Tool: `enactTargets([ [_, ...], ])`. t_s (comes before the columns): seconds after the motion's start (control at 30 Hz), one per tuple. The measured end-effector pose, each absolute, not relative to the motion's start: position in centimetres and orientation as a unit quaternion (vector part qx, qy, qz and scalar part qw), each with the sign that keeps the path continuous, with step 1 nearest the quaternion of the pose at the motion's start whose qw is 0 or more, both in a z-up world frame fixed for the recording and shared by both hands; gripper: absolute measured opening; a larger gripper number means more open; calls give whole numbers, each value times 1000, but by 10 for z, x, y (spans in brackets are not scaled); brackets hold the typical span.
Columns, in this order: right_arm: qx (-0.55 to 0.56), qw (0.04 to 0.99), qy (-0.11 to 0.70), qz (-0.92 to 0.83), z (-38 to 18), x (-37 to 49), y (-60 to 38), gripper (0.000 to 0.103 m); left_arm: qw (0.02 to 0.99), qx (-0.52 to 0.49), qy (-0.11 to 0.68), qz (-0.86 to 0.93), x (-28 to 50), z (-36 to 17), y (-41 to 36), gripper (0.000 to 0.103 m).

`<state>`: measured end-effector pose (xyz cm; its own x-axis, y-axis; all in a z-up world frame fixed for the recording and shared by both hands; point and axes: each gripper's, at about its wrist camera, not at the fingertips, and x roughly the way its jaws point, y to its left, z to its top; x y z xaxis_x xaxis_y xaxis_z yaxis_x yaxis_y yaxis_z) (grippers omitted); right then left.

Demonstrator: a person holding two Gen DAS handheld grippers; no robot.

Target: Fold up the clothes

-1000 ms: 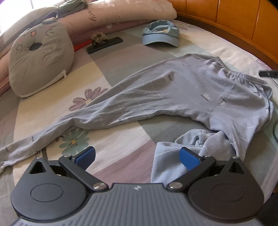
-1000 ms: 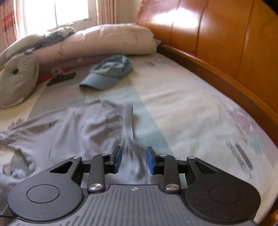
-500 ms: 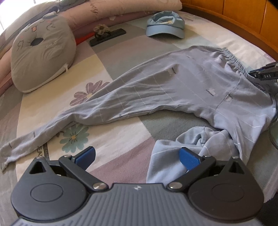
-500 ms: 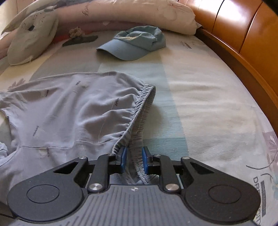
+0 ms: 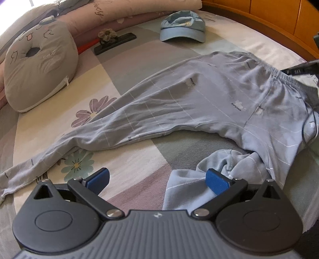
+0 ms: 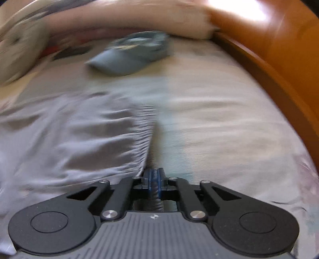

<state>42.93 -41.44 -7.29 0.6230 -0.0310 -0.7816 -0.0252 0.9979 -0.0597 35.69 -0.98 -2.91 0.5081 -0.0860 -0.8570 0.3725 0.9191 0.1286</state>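
Note:
Light grey-blue pants (image 5: pixel 199 99) lie on the bed, one leg stretched to the left, the other leg bunched (image 5: pixel 199 179) near my left gripper. My left gripper (image 5: pixel 157 179) is open and empty just above the bed, its right pad over the bunched leg. My right gripper (image 6: pixel 153 179) is shut on the elastic waistband (image 6: pixel 145 139) of the pants (image 6: pixel 69 129); the right wrist view is motion-blurred. The right gripper also shows at the right edge of the left wrist view (image 5: pixel 299 69), at the waistband.
A blue cap (image 5: pixel 182 26) lies at the back of the bed. A grey cat cushion (image 5: pixel 37 65) sits at the left, with long pillows (image 5: pixel 119 10) behind. A dark flat object with a flower (image 5: pixel 113 41) lies near them. The wooden headboard (image 6: pixel 279 49) runs along the right.
My right gripper has closed fully on the waistband and is moving, blurring its view. My left gripper has stayed open near the bunched leg.

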Motion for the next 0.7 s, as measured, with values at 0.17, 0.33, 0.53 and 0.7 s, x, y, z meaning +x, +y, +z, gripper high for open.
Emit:
enactTargets([
  [0.17, 59, 908, 413, -22, -60, 423, -447, 7, 857, 149, 475, -134, 357, -27, -7, 102],
  [0.33, 80, 908, 406, 63, -48, 405, -420, 9, 859, 151, 470, -134, 361, -26, -10, 102],
  [0.53, 69, 884, 457, 71, -85, 406, -387, 9, 857, 151, 473, -137, 356, -28, -8, 102],
  [0.7, 54, 894, 441, 56, -69, 383, -374, 23, 864, 126, 472, -126, 355, -26, 8, 102],
])
